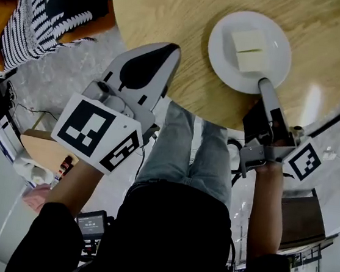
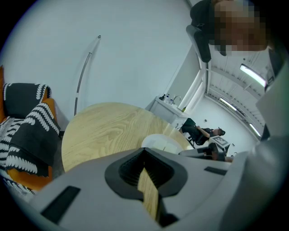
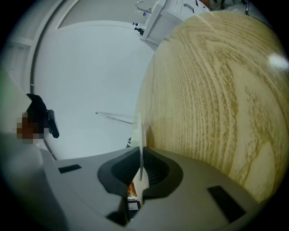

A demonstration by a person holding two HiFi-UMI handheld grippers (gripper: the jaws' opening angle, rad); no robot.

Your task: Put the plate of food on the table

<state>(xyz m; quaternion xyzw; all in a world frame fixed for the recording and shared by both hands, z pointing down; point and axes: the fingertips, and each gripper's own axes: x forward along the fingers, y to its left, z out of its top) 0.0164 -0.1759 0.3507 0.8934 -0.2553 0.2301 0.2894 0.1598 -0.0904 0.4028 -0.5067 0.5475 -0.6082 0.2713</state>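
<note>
Head view: found white plate [image 1: 220,49] over round wood table [image 1: 172,15], toward the near edge, right of centre. Counted two pale blocks of food [image 1: 251,50] on it, side by side, touching. Cannot tell whether resting flat on the wood or held just above it.

Found right gripper [image 1: 264,83] clamped on the plate's near rim, reaching in over the table's near edge. Confirmed in right gripper view: right gripper [image 3: 141,155] with jaws closed almost fully on the thin white rim of plate [image 3: 139,128], seen edge-on between the pads. Table [image 3: 216,90] filling the right half of that view, just beside the plate.

Found left gripper [image 1: 171,51] at the table's near-left edge, tips just over the wood, well apart from the plate. Checked left gripper view: left gripper [image 2: 144,155] with jaw tips together, only a thin wedge of wood visible behind them, nothing gripped. Beyond the tips: table [image 2: 104,131], plate [image 2: 156,142] toward its right side.

Also noted: striped cushion [image 1: 44,6] beside the table at upper left; same cushion [image 2: 27,122] at left of left gripper view. Person's legs [image 1: 186,153] between the two grippers, below the table edge
</note>
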